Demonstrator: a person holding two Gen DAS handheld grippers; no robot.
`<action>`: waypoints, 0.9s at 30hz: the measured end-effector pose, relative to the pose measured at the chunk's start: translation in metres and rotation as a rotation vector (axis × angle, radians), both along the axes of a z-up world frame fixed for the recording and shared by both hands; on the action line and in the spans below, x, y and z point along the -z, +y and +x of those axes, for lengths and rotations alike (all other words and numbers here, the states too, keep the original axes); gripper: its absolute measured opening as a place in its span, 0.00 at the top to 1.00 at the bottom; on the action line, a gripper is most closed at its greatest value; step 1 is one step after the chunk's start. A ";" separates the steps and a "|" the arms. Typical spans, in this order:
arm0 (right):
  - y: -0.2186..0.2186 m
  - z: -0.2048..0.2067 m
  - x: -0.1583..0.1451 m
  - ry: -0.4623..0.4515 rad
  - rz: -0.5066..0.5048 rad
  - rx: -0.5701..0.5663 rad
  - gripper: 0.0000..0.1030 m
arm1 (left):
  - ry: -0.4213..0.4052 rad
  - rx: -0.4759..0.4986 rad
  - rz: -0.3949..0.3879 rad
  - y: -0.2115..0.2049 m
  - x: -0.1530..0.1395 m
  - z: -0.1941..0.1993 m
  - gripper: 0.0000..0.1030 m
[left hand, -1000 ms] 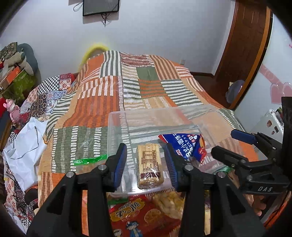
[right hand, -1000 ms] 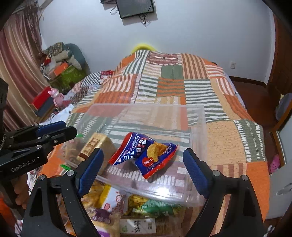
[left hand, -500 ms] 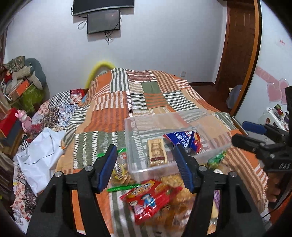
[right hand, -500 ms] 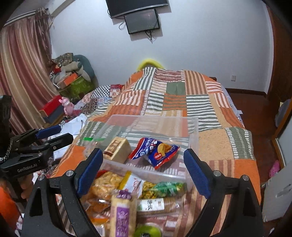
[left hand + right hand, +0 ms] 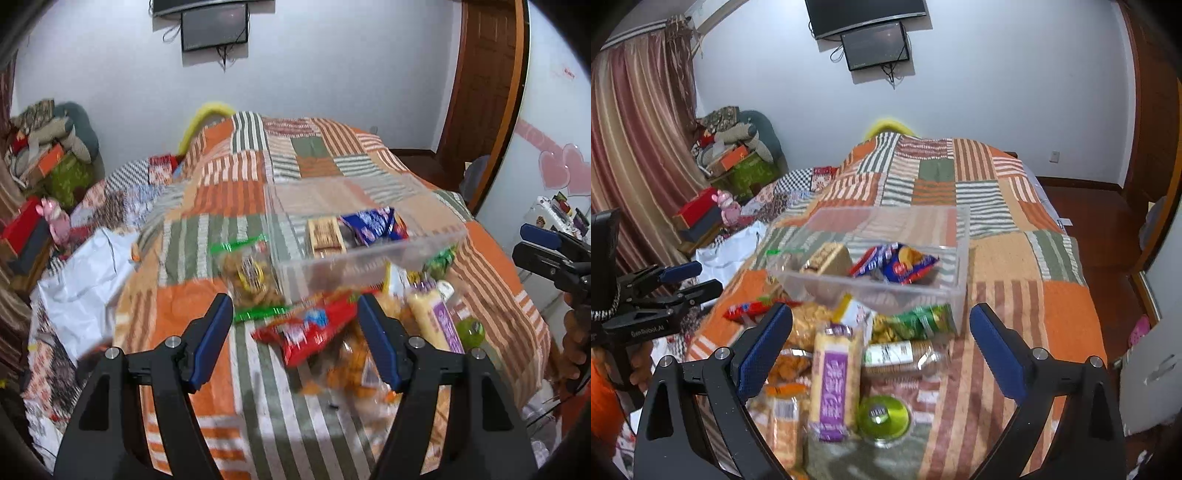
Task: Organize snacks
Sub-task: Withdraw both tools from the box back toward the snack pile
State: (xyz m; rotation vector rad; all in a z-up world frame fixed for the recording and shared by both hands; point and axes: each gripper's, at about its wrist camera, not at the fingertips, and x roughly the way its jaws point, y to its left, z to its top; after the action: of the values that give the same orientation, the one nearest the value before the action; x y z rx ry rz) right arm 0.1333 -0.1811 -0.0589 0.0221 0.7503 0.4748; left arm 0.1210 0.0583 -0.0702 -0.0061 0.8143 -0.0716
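**A:** Where does everything sit right now?

**B:** The clear bin (image 5: 886, 295) rests on the patchwork bed (image 5: 1067, 314), with a biscuit block (image 5: 827, 258) and a blue chip bag (image 5: 897, 262) already inside. The rest lies in a heap on the near side of it: a red packet (image 5: 310, 332) toward the left, a purple-labelled cracker sleeve (image 5: 834, 376) in the middle, a round cracker roll (image 5: 901, 356) lying crosswise just beyond a green-lidded jar (image 5: 882, 413).

**A:** And the claws?

**B:** Both empty. The left claw (image 5: 295, 339) has just been opening and hangs above the red packet, jaws apart, pads touching nothing. The right claw (image 5: 882, 350) has been spreading too and stands wide over the heap.

**A:** How would the sleeve handle?

**B:** Light, I'd judge, with a slick wrapper and brittle contents (crackers crack if squeezed hard). Take it across its narrow width near the middle, gently.

**A:** The red packet?

**B:** Soft, puffy, crinkly; it will likely deform and slide. Pinch a flat stretch or the sealed edge instead of the belly.

**A:** The jar?

**B:** Probably the heaviest and stiffest thing there. Its round side could slip, so grip it square across the body.
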 end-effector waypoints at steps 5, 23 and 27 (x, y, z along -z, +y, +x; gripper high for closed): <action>-0.010 -0.013 0.019 0.049 -0.013 0.010 0.06 | 0.060 0.008 -0.039 0.001 0.025 -0.012 0.33; -0.012 -0.022 0.079 0.225 -0.010 0.039 0.09 | 0.152 -0.032 -0.039 0.006 0.072 0.024 0.33; -0.010 -0.020 0.083 0.239 -0.003 0.025 0.21 | 0.151 -0.007 -0.045 0.001 0.078 0.034 0.33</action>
State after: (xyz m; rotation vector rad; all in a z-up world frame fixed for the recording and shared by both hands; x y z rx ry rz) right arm 0.1131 -0.1912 -0.1422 0.0862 0.9836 0.4512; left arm 0.1550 0.0593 -0.1486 -0.0570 0.9636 -0.0837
